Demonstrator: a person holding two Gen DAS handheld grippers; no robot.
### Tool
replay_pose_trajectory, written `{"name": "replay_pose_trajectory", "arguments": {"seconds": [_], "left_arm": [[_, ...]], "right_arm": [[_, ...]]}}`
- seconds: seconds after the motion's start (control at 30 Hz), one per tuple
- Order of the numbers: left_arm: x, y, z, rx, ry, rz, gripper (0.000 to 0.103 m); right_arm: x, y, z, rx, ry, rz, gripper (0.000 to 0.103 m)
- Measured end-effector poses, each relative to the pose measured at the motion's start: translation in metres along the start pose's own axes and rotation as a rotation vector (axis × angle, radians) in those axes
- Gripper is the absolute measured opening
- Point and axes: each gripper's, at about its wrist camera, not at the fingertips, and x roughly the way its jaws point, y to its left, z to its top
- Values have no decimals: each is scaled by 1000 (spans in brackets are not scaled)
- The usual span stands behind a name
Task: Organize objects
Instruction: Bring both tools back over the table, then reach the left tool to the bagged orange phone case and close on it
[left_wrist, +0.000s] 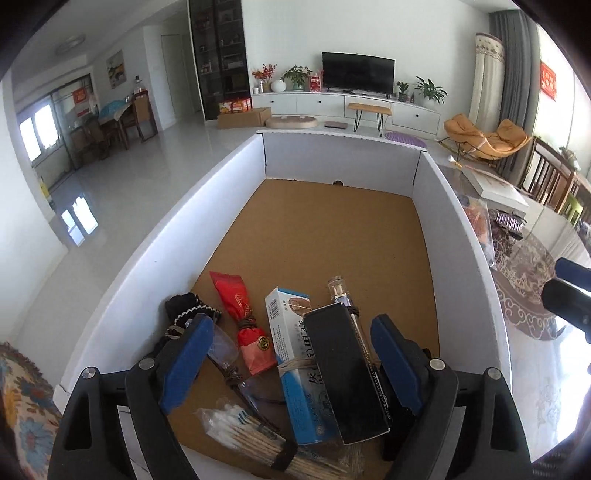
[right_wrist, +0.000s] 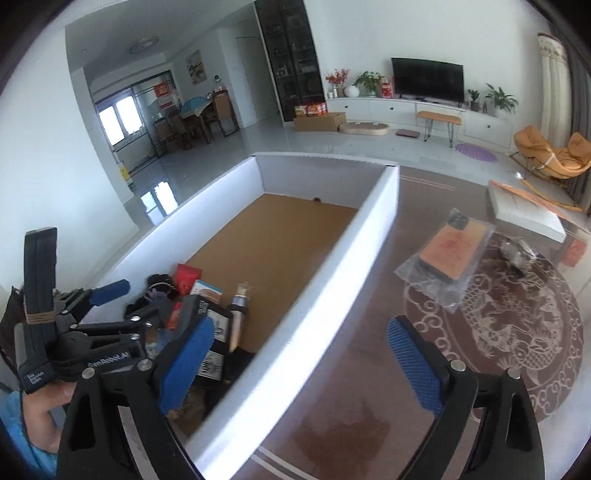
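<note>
**White Box Part-Filled, Both Tongs Wide and Empty**

White-walled box (left_wrist: 436, 206) with a brown board floor holds the sorted goods at its near end: black carton (left_wrist: 343, 373), blue-and-white carton (left_wrist: 291, 321) with print too small to read, red tube (left_wrist: 240, 314), glass vial (left_wrist: 341, 291), cotton swabs (left_wrist: 236, 424). "GenRobot.AI" reads on the left gripper (right_wrist: 155, 295) frame. Left gripper (left_wrist: 291, 354) hangs open above these, gripping nothing. Right gripper (right_wrist: 303, 365) straddles the box wall, jaws apart, empty. Only its view shows the bagged orange packet (right_wrist: 448, 251) outside on the patterned table (right_wrist: 517, 332).
</note>
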Motion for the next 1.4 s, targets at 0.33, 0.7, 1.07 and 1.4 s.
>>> {"name": "replay_pose_trajectory", "arguments": {"seconds": [0.33,0.7,1.07,1.4], "left_arm": [[-56,-74,8,74,-102,-321,87],[-52,-212,-20,200,103,-619,89],[-15,-249,-2,306,174,-551,89],[8,-264,29,341,167,-515,89]], "right_arm": [[-17,-176,-116,215,126,-482,99],[-31,-224,-135,292,105,-519,99],[-32,-226,-138,327,77,-466,99],[-32,-226,-139,336,77,-465,99]]}}
